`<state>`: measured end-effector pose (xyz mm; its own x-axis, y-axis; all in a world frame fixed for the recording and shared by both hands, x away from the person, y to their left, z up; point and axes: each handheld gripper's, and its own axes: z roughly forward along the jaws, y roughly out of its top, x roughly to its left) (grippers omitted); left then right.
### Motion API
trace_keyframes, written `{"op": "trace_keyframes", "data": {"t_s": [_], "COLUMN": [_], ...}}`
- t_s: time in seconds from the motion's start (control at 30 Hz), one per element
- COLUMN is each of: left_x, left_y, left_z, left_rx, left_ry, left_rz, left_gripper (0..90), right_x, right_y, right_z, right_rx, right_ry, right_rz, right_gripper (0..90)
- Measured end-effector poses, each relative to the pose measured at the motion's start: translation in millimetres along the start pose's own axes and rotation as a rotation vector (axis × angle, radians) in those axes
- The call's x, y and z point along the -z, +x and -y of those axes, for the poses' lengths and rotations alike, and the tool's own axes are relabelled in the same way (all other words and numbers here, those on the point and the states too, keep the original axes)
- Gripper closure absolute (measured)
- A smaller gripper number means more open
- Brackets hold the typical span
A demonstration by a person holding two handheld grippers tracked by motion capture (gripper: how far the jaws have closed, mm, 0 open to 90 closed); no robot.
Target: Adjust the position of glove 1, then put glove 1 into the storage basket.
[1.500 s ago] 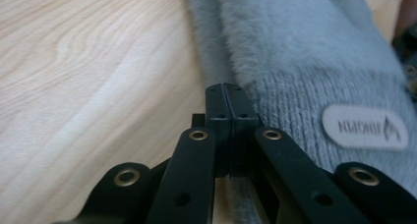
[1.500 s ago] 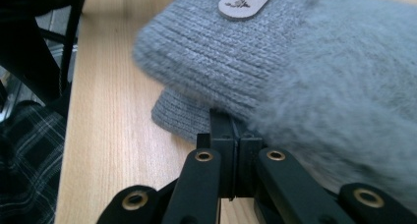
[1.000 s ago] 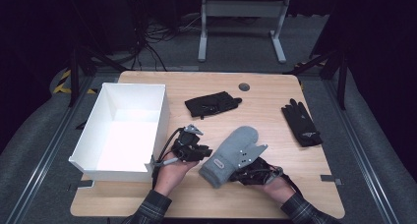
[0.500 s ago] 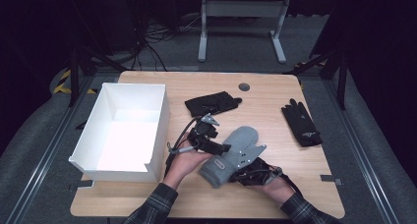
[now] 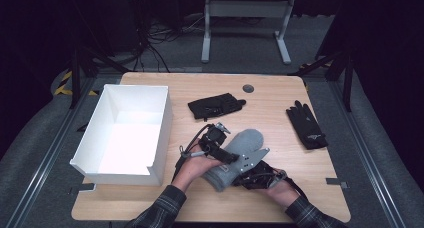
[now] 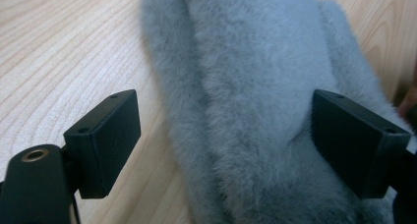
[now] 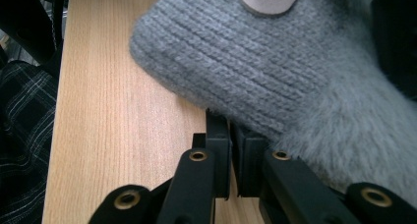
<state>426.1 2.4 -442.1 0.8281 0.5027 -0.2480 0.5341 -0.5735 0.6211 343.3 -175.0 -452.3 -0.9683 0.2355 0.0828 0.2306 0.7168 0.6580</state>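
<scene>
- Standing at the table's left, a white box (image 5: 155, 138) has straight, smooth walls.
- Hovering over the grey mitten (image 5: 245, 145), the left gripper (image 6: 223, 135) has just been opening its jaws; they straddle the fluffy body, pads clear of it.
- Lying mid-table near the front edge, the mitten has a ribbed knit cuff.
- Pinching that cuff's edge, the right gripper (image 7: 231, 150) is clamped tight, lying low and level.
- Resting farther back and right, two black gloves (image 5: 216, 105) (image 5: 306, 124) lie flat.

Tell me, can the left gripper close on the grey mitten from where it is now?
Probably yes. The left gripper has just been opening, and its jaws now straddle the grey mitten without pressing it. Nothing lies between pads and fleece, while the right gripper pinches the cuff edge.
</scene>
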Motion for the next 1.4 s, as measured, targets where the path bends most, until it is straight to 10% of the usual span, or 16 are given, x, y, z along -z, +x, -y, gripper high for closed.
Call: {"op": "trace_keyframes", "data": {"t_s": [0.4, 0.87, 1.4], "left_x": [-8.5, -11.5, 15.9], "left_y": [5.6, 8.7, 1.2], "left_z": [3.6, 4.2, 0.3], "left_rx": [0.023, 0.014, 0.008], "left_ry": [0.019, 0.034, -0.013], "left_rz": [0.026, 0.18, 0.174], "left_gripper": [16.2, 57.5, 75.8], "right_x": [25.4, 60.9, 60.9], "right_y": [0.9, -27.2, -54.5], "right_z": [28.1, 61.1, 82.0], "right_rx": [-0.041, -0.14, -0.24], "right_ry": [0.035, -0.058, -0.061], "right_rz": [0.066, 0.244, 0.381], "right_gripper": [56.9, 30.8, 17.5]}}
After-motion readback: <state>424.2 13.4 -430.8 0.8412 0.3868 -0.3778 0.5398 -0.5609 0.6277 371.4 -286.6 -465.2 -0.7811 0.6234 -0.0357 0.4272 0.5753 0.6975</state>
